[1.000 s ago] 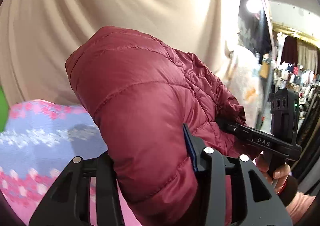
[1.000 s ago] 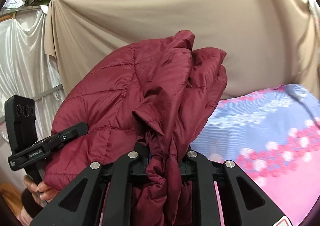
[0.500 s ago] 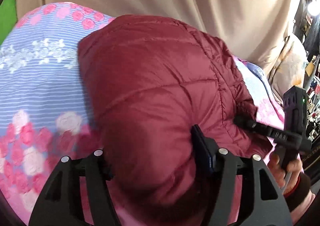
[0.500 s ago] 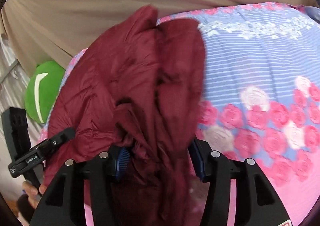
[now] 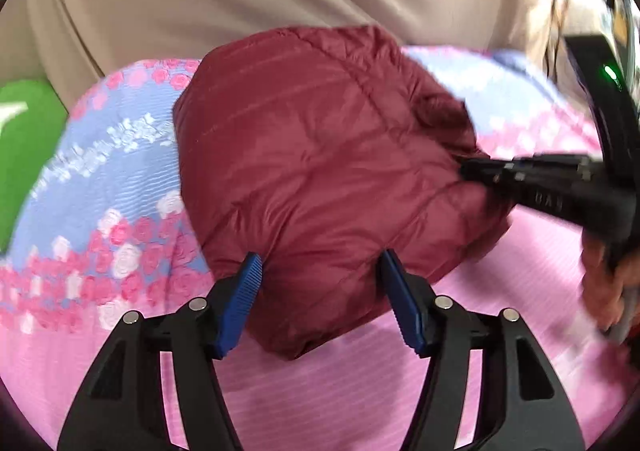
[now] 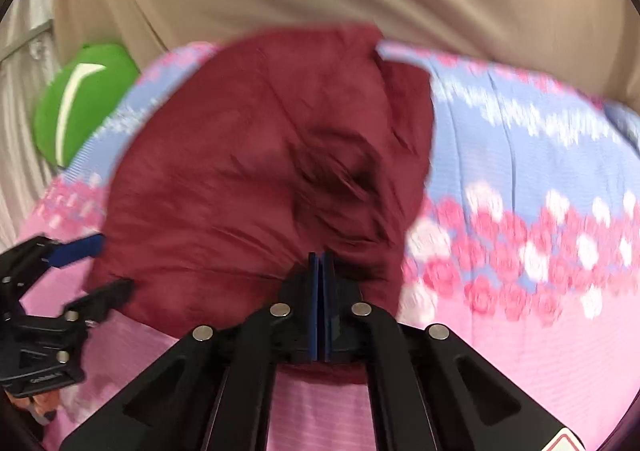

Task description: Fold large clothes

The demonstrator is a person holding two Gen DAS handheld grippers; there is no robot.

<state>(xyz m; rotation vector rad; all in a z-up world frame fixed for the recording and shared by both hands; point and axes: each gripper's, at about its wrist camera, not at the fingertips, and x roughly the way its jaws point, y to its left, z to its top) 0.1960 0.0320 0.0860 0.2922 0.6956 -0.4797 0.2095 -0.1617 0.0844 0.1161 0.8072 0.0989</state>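
Maroon jacket mid-frame on bed: left gripper jaws apart, right gripper pinched together (flatten before creasing).

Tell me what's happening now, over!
Left tool open, fingers either side of red puffy jacket. Right tool shut, seemingly on the jacket's edge. Jacket bunched on flowery blanket. Nothing blocking.

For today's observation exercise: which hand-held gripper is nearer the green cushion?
Left. The left hand-held gripper sits at the jacket's side nearest the green cushion; the right hand-held gripper is on the jacket's far side.
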